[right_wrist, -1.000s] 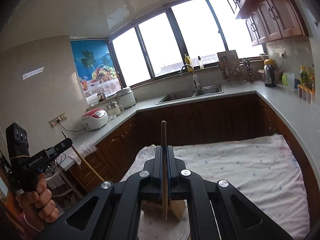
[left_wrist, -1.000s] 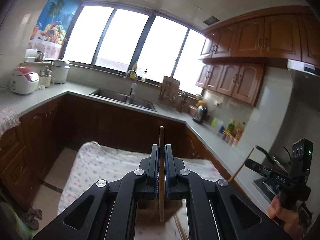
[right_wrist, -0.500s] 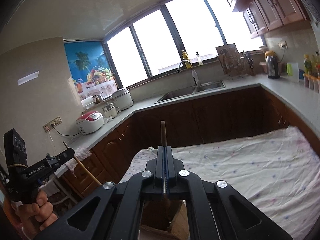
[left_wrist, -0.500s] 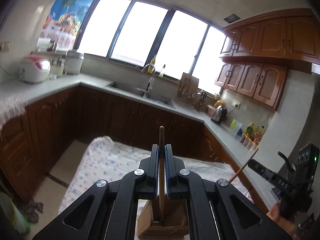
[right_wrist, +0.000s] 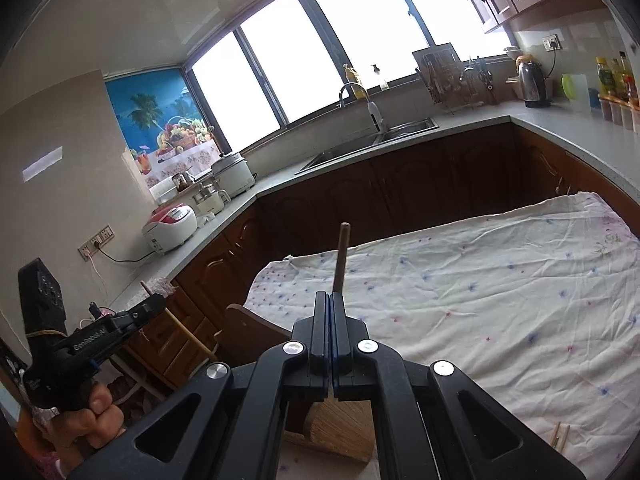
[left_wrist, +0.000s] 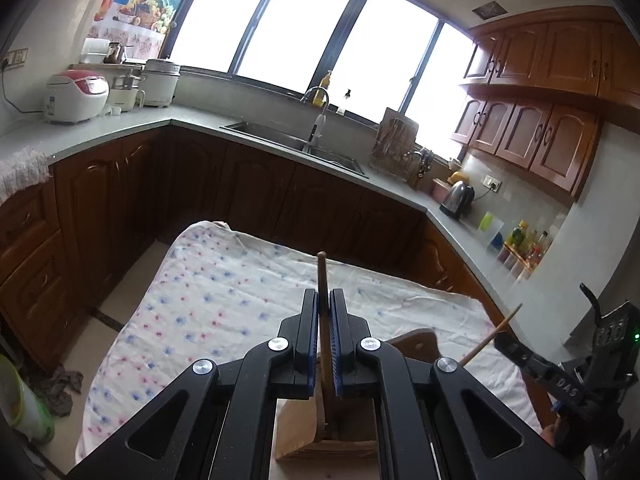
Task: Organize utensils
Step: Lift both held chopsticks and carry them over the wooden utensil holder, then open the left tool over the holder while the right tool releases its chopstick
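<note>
We get daylight from the big windows [left_wrist: 304, 36], blown out to pure white in both views. Ceiling and walls are evenly lit; the lower cabinets [left_wrist: 256, 192] stay dark. Soft shadows only on the cloth-covered surface [right_wrist: 500, 280]. Heavy fisheye bending with black vignette at corners. Bottles at the right edge [left_wrist: 520, 244] smear slightly; the near black fingers [left_wrist: 308, 336] look sharp.
</note>
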Action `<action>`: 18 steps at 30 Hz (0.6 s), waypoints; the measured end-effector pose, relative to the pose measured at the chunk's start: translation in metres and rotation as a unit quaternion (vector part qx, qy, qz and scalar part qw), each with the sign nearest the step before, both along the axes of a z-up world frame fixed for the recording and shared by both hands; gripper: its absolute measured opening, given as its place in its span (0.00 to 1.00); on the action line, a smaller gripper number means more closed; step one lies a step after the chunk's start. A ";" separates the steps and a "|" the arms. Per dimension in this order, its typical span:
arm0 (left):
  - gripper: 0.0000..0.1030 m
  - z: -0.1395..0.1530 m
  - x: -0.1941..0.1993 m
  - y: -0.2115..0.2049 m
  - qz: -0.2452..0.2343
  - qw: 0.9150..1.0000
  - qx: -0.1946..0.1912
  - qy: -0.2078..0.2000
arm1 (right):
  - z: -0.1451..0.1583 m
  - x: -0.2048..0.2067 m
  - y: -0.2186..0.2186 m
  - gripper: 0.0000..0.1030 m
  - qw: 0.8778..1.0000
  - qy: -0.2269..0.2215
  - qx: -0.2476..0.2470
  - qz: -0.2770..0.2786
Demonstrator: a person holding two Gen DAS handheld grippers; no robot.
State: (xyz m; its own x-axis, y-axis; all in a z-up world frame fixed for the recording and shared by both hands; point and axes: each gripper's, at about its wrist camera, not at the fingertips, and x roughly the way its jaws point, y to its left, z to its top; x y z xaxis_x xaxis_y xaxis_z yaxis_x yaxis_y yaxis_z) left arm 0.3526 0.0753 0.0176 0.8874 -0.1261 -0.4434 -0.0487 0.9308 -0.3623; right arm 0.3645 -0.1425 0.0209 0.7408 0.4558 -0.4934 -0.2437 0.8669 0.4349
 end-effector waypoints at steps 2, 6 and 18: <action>0.04 0.006 0.001 0.009 0.007 1.000 0.003 0.000 | 0.001 -0.001 -0.004 0.00 1.000 0.003 0.003 0.000; 0.10 0.007 -0.012 0.017 0.006 1.000 0.001 0.009 | 0.001 -0.001 -0.005 0.04 1.000 0.013 0.009 0.000; 0.78 0.018 -0.048 0.019 0.025 0.999 0.030 0.007 | 0.000 -0.035 -0.040 0.77 0.999 0.013 0.012 -0.031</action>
State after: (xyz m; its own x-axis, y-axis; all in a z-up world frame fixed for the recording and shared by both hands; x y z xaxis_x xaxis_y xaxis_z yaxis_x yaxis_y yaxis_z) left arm 0.3045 0.0942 0.0358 0.8853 -0.0546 -0.4617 -0.1005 0.9471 -0.3047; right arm 0.3295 -0.1826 0.0212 0.7548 0.4217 -0.5025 -0.1777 0.8688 0.4621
